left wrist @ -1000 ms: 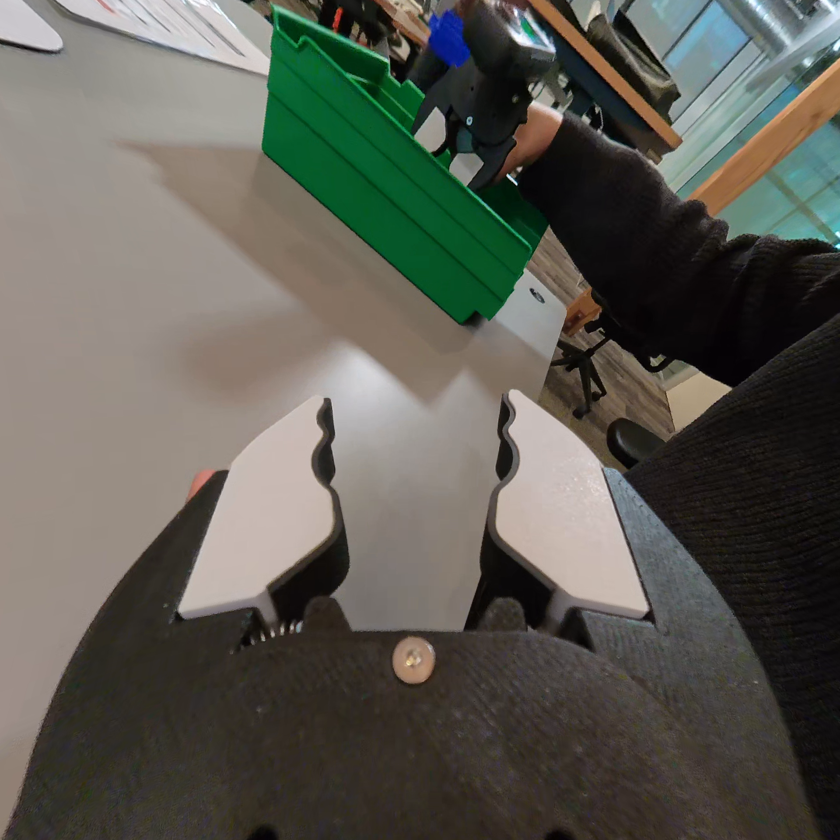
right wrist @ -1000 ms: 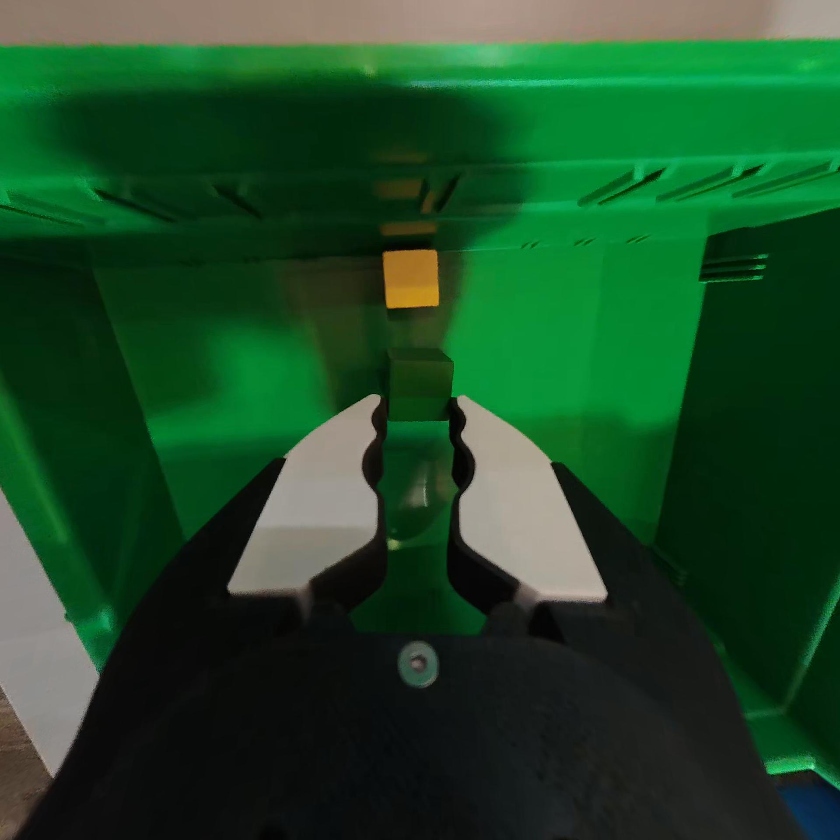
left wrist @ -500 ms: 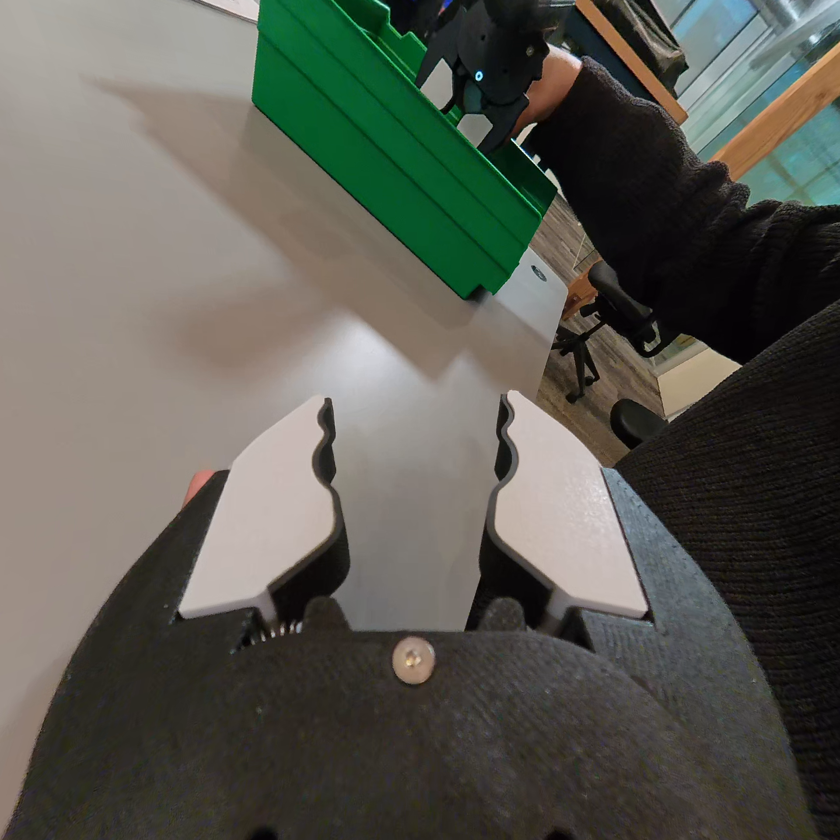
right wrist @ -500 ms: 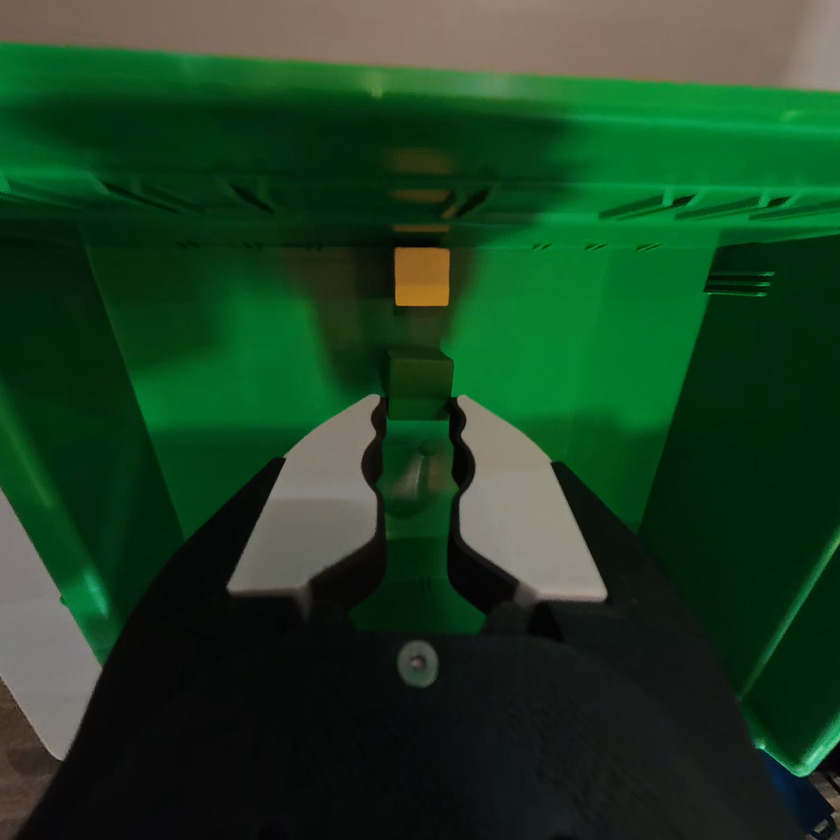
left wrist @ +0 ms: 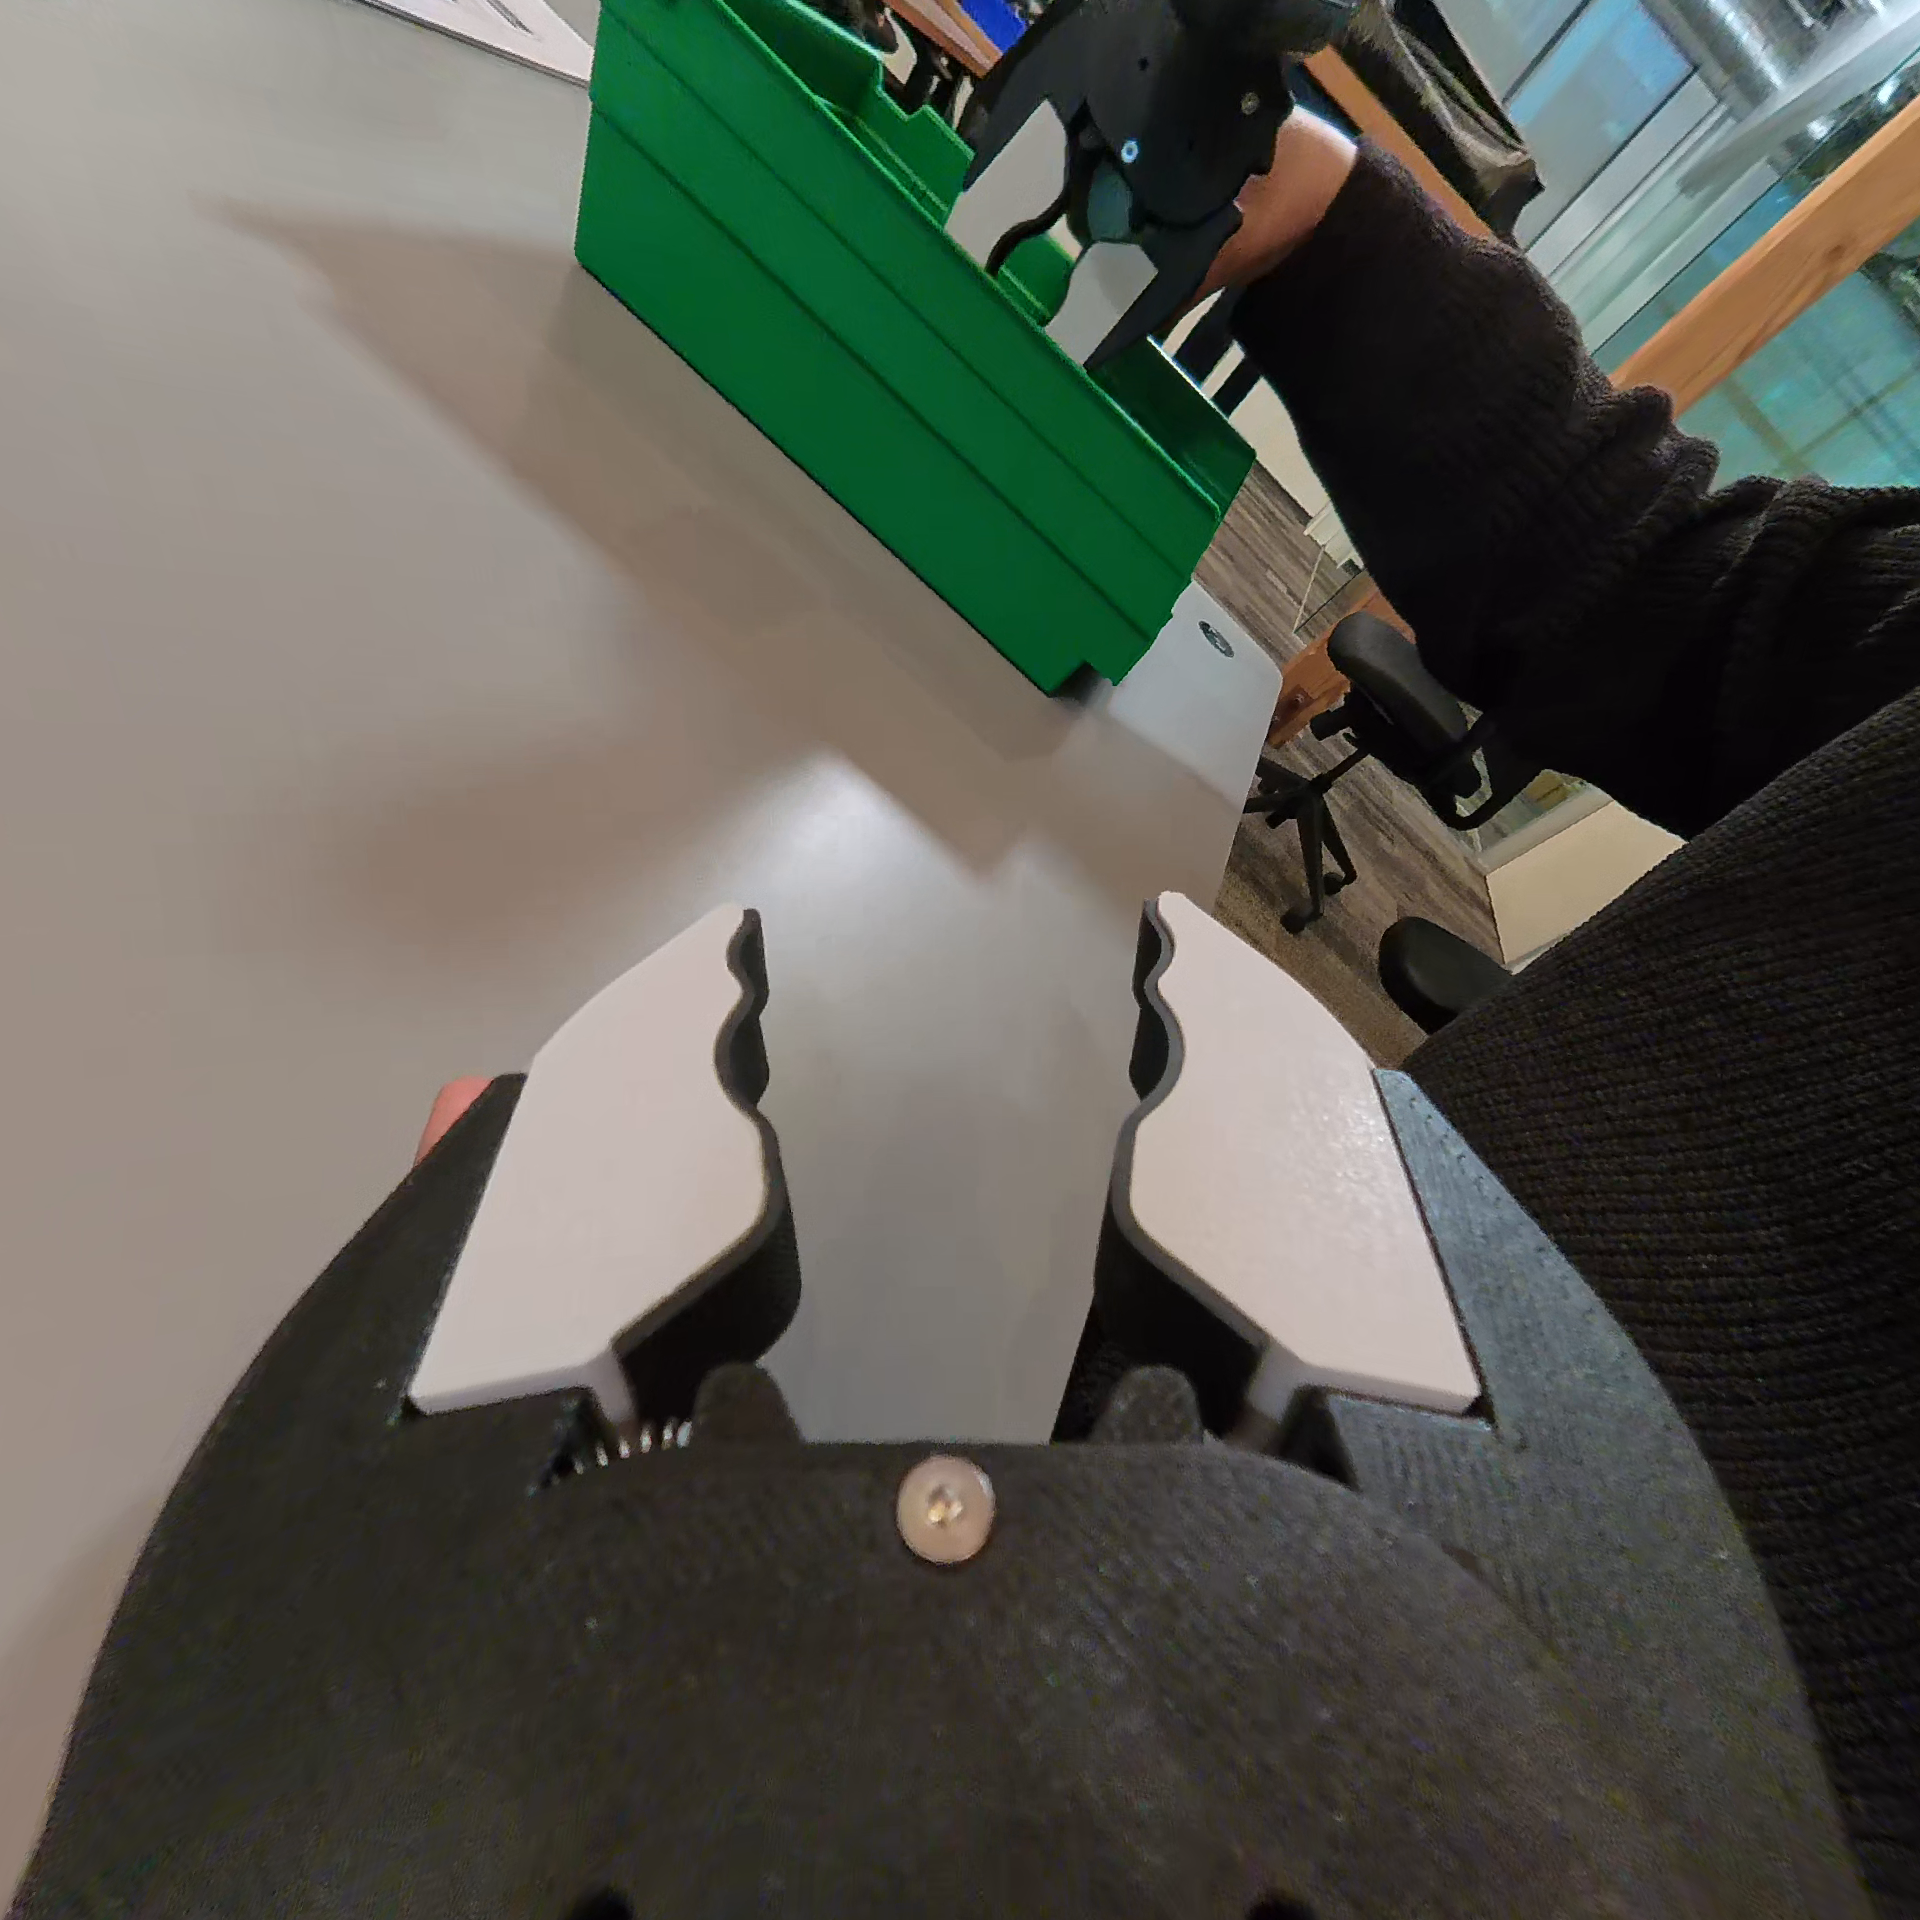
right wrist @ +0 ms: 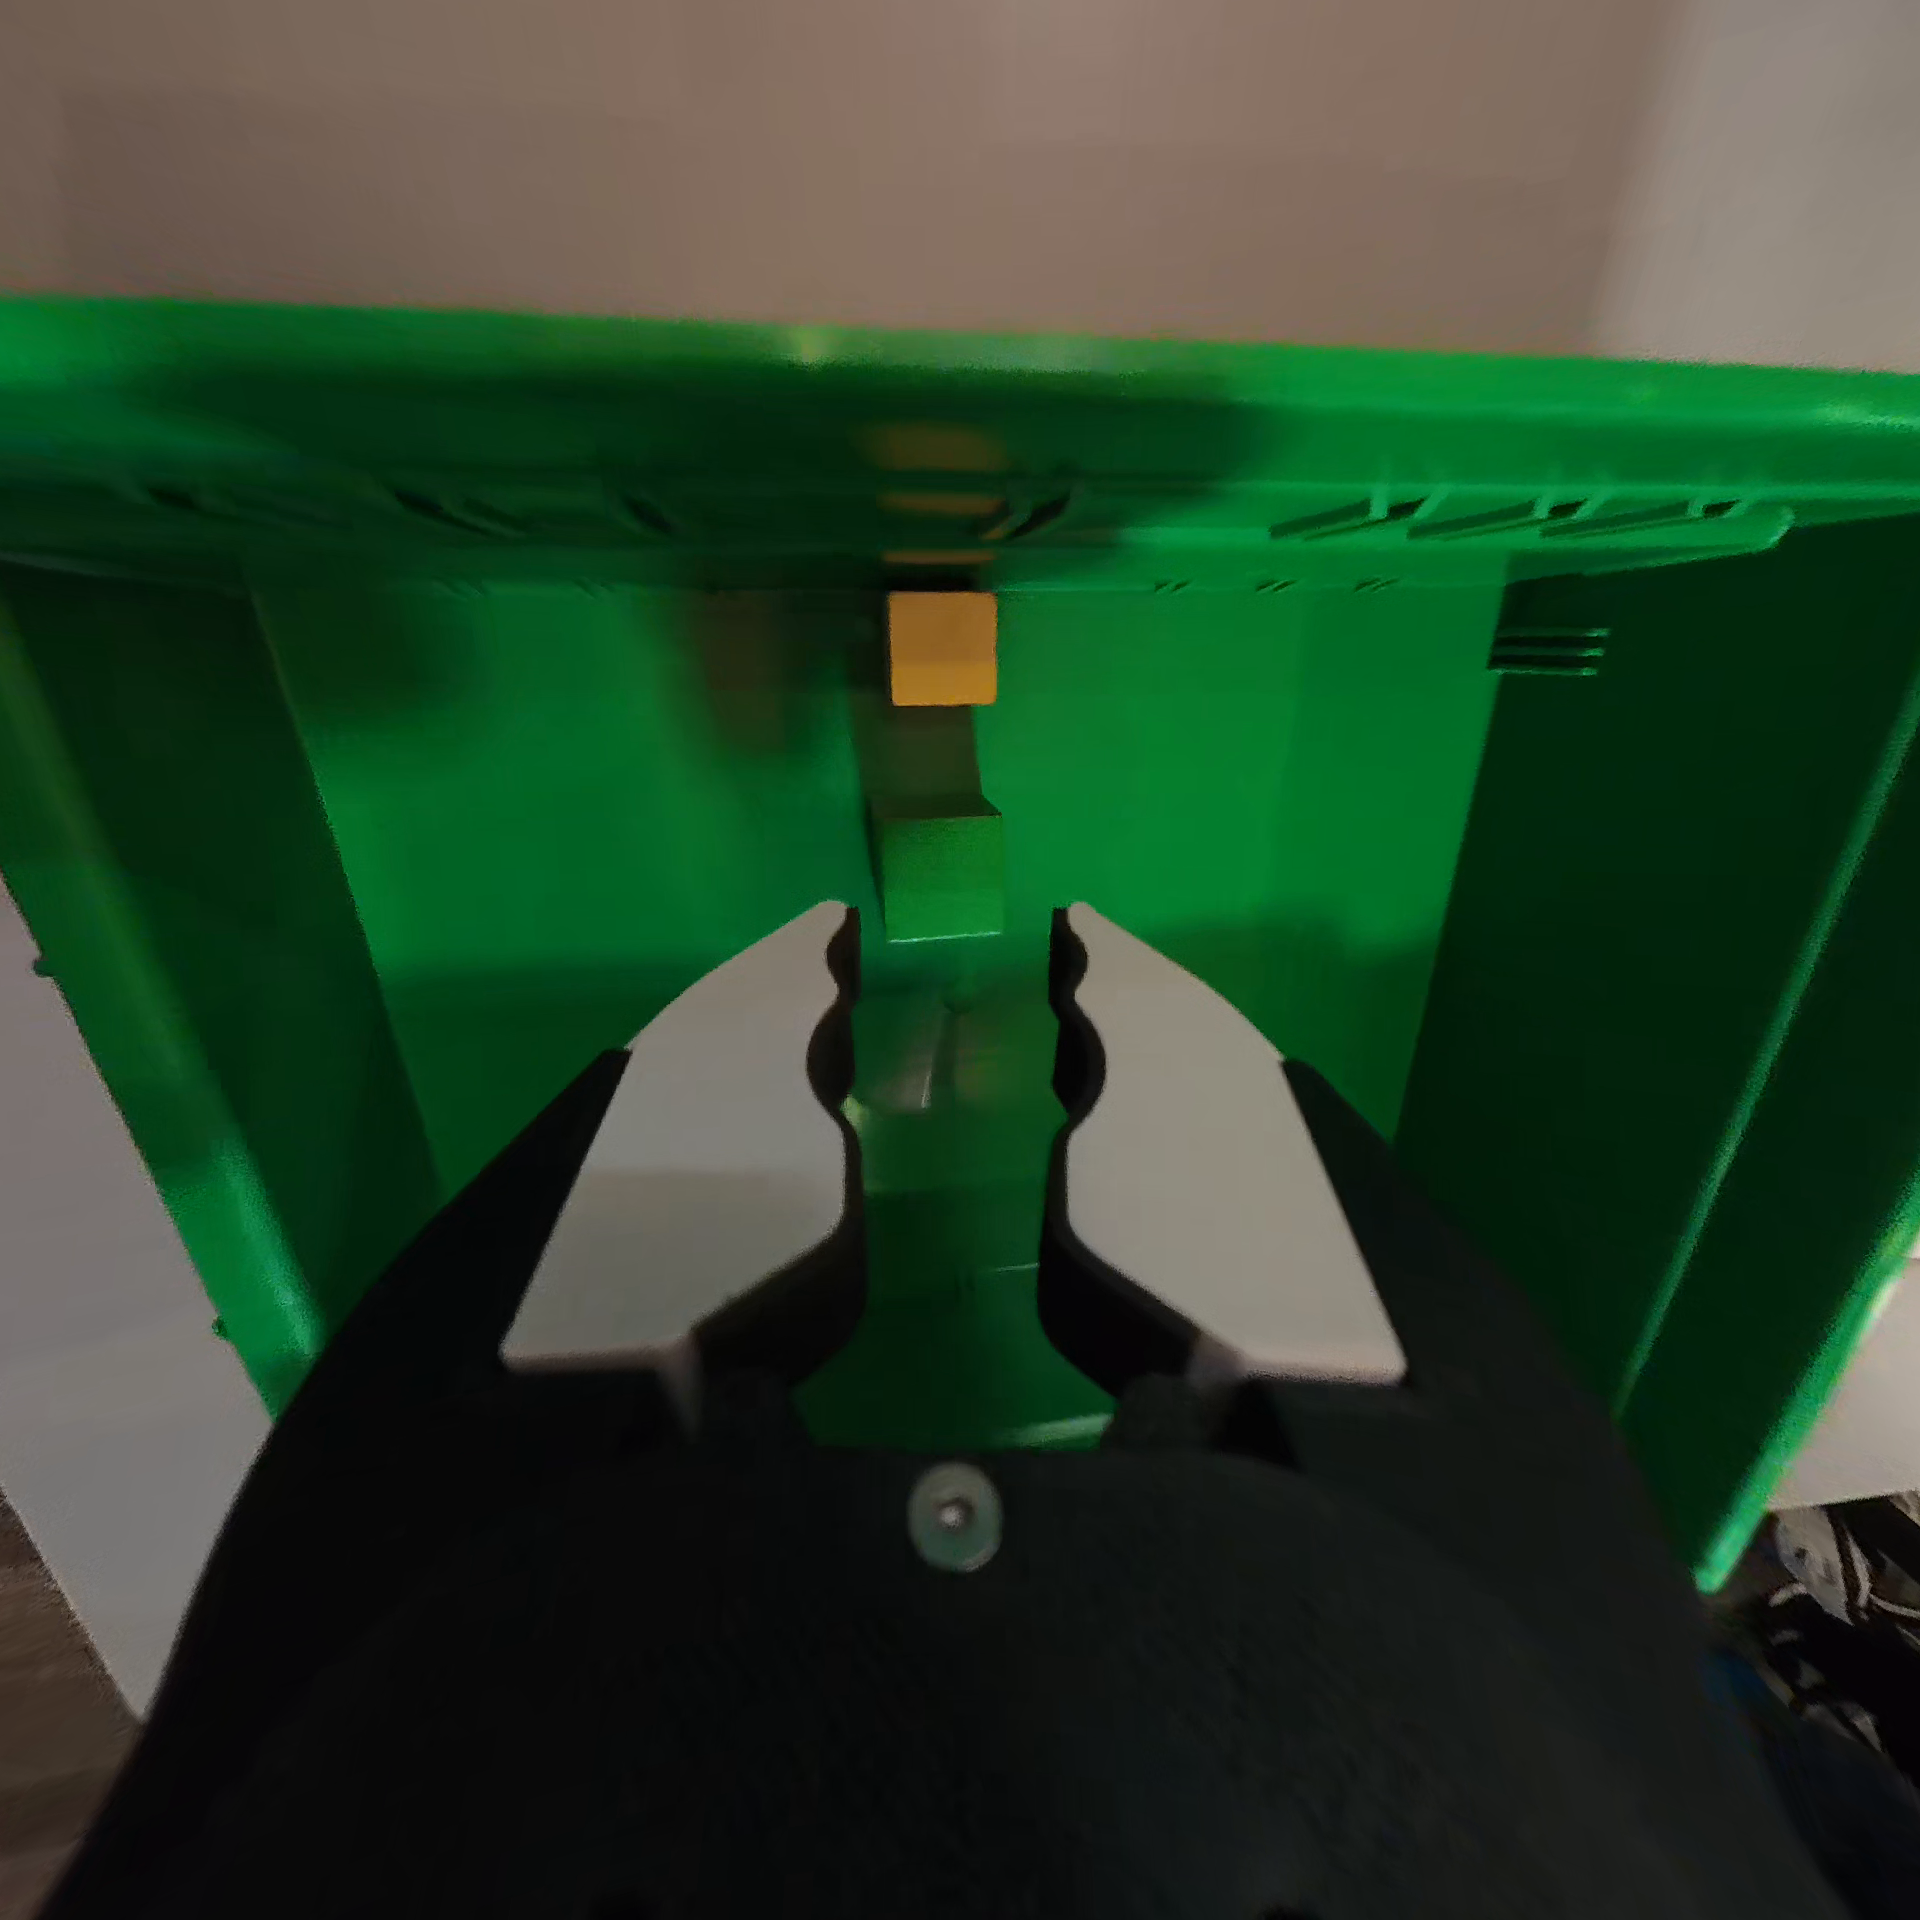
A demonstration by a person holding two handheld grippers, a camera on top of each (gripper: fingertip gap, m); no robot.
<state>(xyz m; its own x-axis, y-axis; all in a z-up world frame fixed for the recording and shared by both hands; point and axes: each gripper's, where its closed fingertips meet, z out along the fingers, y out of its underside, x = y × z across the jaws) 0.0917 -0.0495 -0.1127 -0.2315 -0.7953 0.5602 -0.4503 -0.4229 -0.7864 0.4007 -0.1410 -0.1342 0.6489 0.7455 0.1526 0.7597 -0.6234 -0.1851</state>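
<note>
My right gripper [right wrist: 953, 912] is open and empty inside a green plastic bin [right wrist: 1662, 935]. A small green cube [right wrist: 940, 878] rests on the bin floor just beyond its fingertips, not gripped. A yellow cube [right wrist: 942, 649] sits farther in, against the bin's back wall. My left gripper [left wrist: 951, 925] is open and empty, low over the grey table [left wrist: 312, 623]. In the left wrist view the bin [left wrist: 883, 436] stands ahead near the table's right edge, with the right gripper [left wrist: 1049, 301] over it, held by a hand in a black sleeve [left wrist: 1455, 436].
The table's right edge [left wrist: 1236, 727] is close to the bin's end. Black office chairs [left wrist: 1392, 707] stand on the floor beyond it. A white sheet [left wrist: 499, 21] lies at the far end of the table. A black knitted sleeve fills the right side of the left wrist view.
My right gripper has opened and let go of the green cube, which now lies on the bin floor, and has drawn back a little. My left gripper stays open over the table.
</note>
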